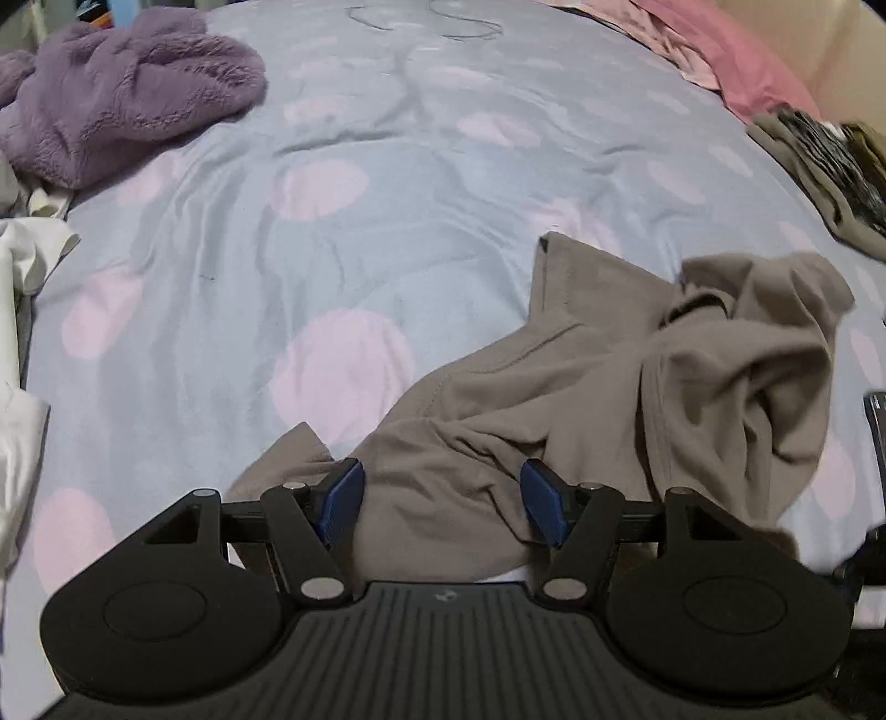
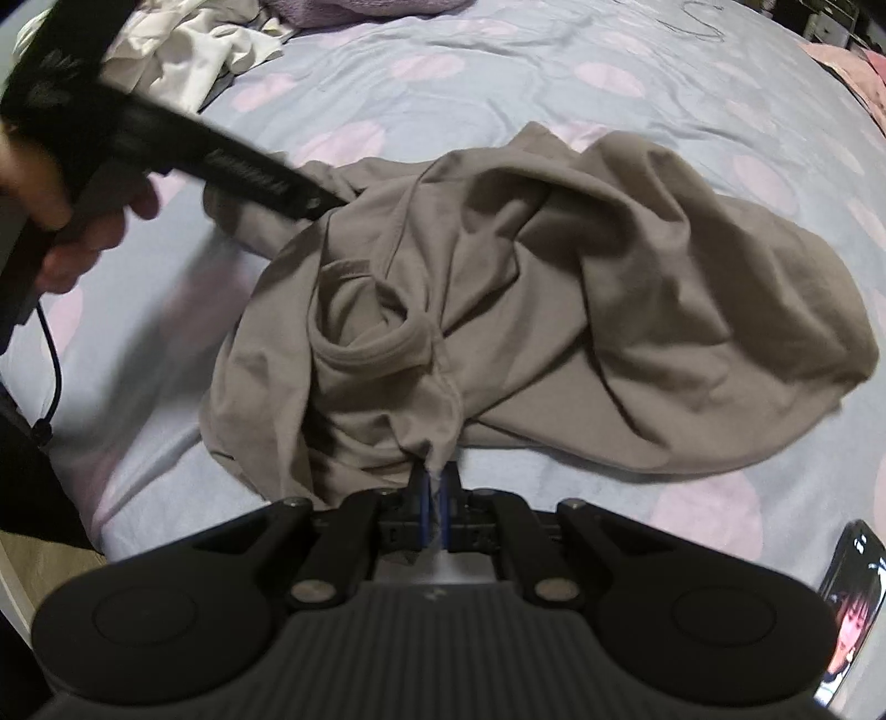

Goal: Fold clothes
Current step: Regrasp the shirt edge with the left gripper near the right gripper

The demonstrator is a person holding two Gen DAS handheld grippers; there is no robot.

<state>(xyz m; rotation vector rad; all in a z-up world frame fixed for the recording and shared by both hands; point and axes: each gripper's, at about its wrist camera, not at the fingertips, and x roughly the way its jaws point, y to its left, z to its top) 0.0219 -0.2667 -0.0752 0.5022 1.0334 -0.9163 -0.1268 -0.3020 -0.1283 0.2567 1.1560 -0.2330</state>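
Observation:
A crumpled taupe T-shirt (image 1: 637,387) (image 2: 554,288) lies on the blue bedcover with pink dots (image 1: 332,221) (image 2: 498,83). My left gripper (image 1: 443,501) is open, its blue pads (image 1: 340,501) standing wide apart with a fold of the shirt's edge lying between them. In the right wrist view a hand (image 2: 83,243) holds that left gripper (image 2: 329,207), whose tip reaches the shirt's far left side. My right gripper (image 2: 437,493) is shut on a bunched bit of the shirt at its near edge, just below the collar (image 2: 376,354).
A purple fleece garment (image 1: 122,88) lies at the far left, white clothes (image 1: 27,260) (image 2: 188,50) along the left edge. Pink clothes (image 1: 720,50) and a dark olive pile (image 1: 830,166) sit at the far right. A phone (image 2: 847,598) lies near the bed's front edge.

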